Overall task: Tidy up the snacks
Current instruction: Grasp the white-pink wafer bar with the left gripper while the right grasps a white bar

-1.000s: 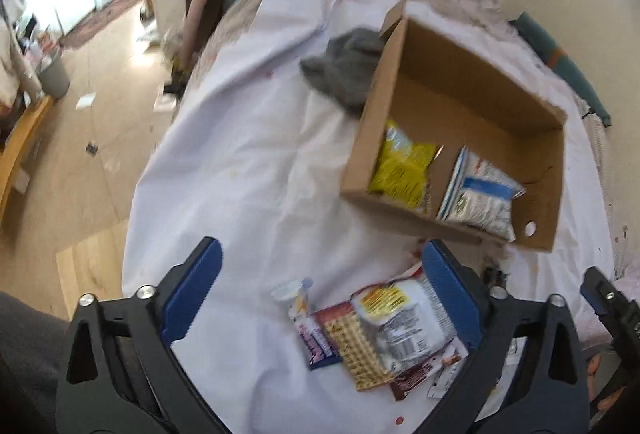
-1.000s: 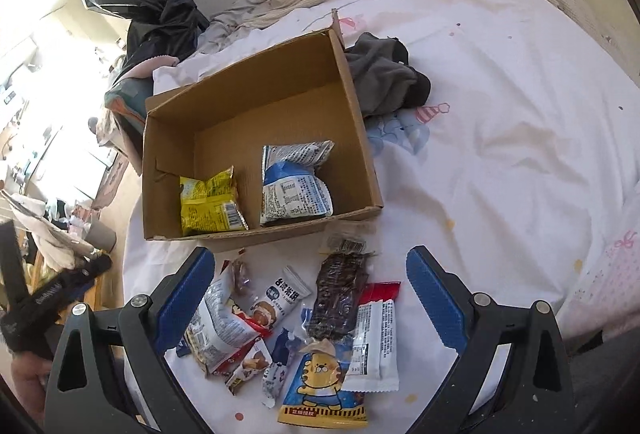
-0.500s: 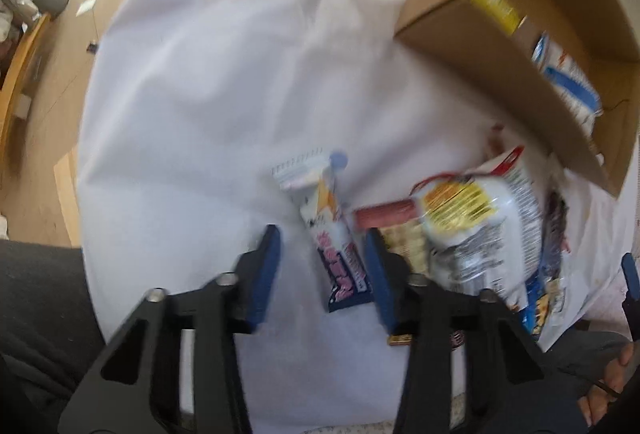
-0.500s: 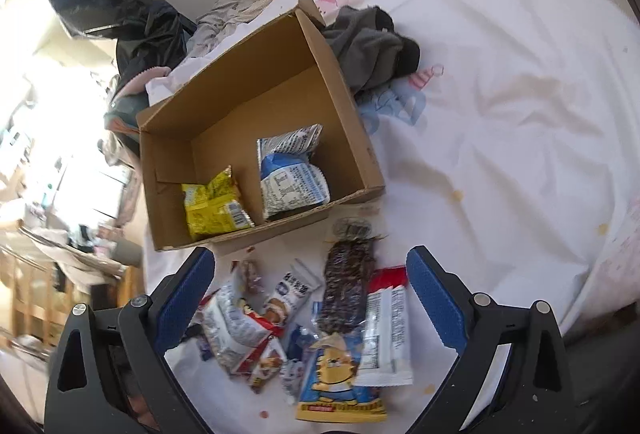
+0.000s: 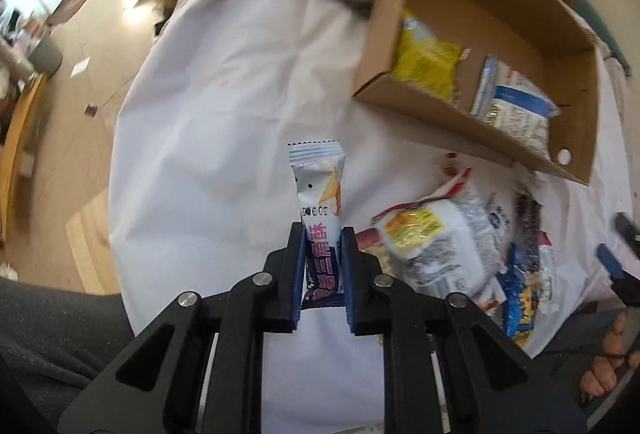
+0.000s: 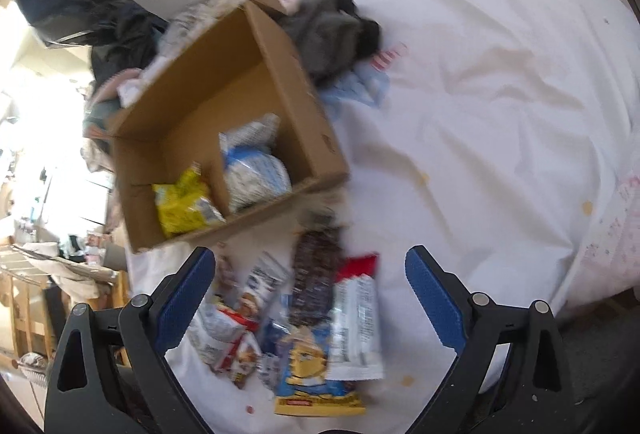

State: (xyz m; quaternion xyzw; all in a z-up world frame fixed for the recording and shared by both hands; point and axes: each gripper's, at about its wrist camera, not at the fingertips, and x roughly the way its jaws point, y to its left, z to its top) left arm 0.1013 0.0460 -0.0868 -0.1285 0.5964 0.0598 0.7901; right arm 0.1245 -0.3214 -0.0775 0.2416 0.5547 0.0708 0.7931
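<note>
My left gripper (image 5: 322, 234) is shut on a slim white and dark blue snack bar (image 5: 318, 190), which sticks up past the pads above the white sheet. A cardboard box (image 5: 460, 122) to the upper right holds a yellow packet (image 5: 428, 64) and a blue-white packet (image 5: 516, 106). My right gripper (image 6: 310, 270) hangs over a pile of loose snacks (image 6: 316, 318), its jaws wide and closing, pads touching nothing. Between them lie a dark brown bar (image 6: 316, 282) and a red-white bar (image 6: 358, 318). The same box (image 6: 280, 82) stands just beyond the pile.
A grey cloth (image 6: 336, 30) lies bunched against the box's far side. The white sheet (image 6: 500, 114) spreads wide to the right. More snack packets (image 5: 444, 246) lie right of my left gripper. A wooden floor (image 5: 68, 82) drops off left of the bed. A person's toes (image 5: 608, 370) show at the lower right.
My left gripper dropped over the pile's left edge, shut on the slim bar and lifted it off the sheet. My right gripper sank toward the pile, rolled, and its jaws narrowed a little.
</note>
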